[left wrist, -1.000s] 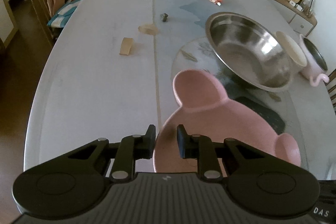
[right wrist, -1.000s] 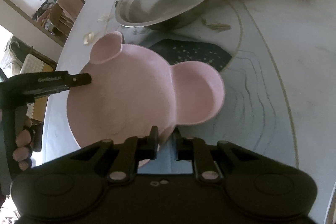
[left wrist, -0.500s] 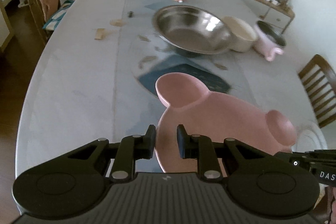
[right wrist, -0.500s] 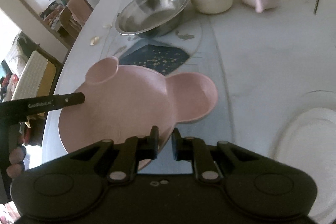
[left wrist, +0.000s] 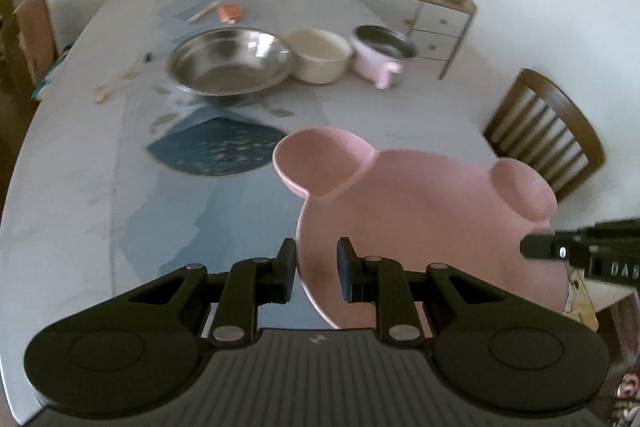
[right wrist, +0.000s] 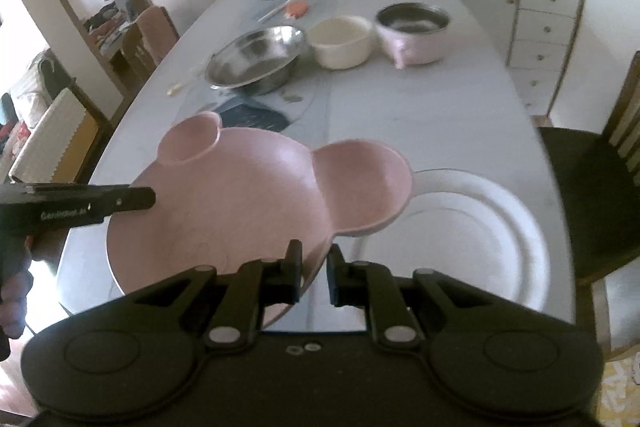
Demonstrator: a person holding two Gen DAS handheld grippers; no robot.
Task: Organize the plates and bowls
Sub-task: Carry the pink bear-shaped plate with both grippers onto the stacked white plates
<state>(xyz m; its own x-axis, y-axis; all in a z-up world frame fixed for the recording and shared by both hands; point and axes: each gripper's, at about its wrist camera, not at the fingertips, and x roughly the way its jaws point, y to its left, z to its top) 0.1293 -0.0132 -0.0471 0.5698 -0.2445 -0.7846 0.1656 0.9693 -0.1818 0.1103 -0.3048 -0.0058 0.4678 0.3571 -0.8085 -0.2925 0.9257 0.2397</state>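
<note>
In the left wrist view the near rim of the pink bear-shaped plate runs down behind the left claw and the camera housing, so the exact spot where the pads bite is hidden. The right claw enters from the right edge, cut off by the frame, its tip at the plate's far side. The whole scene is softened by blur.

The left claw is narrowed onto the plate's rim, with the edge passing between its pads. In the right wrist view the right claw is nearly closed and pinches the plate's near rim between its fingers. The left claw reaches in from the left and meets the opposite edge, with part of a hand under it, mostly out of frame. The plate is thus held between both claws, raised off the worktop and tilted, its two round ears pointing away from the right camera.

Just beyond and below the larger ear lies a white plate, partly covered by it. Farther along the worktop stand a steel bowl, a cream bowl touching it, and a pink pot beside that. A dark blue mat lies between the steel bowl and the held plate. Small things at the far end are too blurred to name.
</note>
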